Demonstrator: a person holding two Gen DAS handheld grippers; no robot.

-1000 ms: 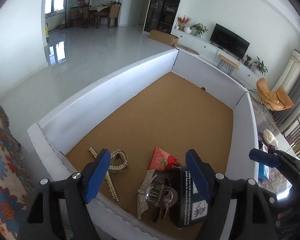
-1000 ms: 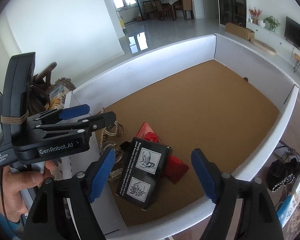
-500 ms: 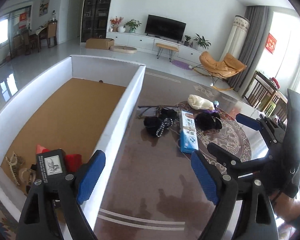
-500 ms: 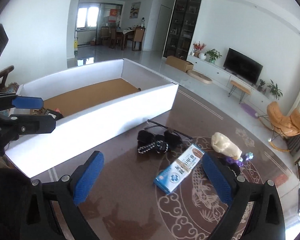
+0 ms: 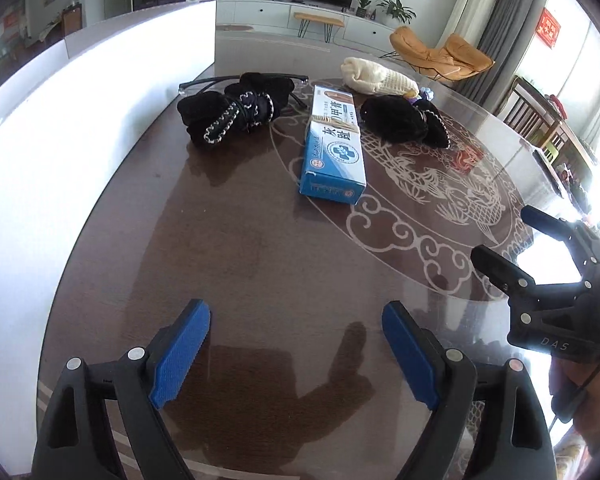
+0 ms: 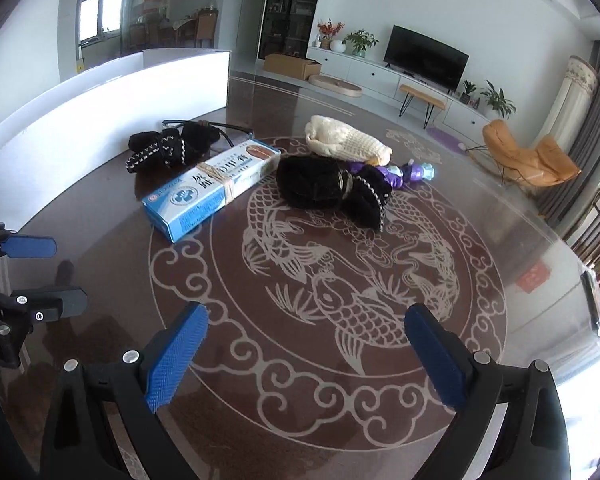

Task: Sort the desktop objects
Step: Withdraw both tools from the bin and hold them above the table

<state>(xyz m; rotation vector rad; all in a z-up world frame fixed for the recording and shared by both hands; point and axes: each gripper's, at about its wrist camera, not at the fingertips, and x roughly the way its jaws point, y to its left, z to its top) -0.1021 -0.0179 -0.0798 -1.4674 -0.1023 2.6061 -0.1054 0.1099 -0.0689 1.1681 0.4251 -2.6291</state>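
Beyond the empty right hand-held gripper [image 6: 306, 354], blue box [image 6: 212, 190].

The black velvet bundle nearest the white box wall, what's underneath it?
A pair of glasses lies under the black velvet bundle: a lens and dark arms stick out at both sides. The middle of the frame is covered, so I cannot see it.

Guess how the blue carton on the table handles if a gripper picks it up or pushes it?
The blue carton lies flat, long and square-edged, so it should slide, not roll. It's probably light, crushable cardboard, so squeeze gently. The rubber band around it may catch a pad.
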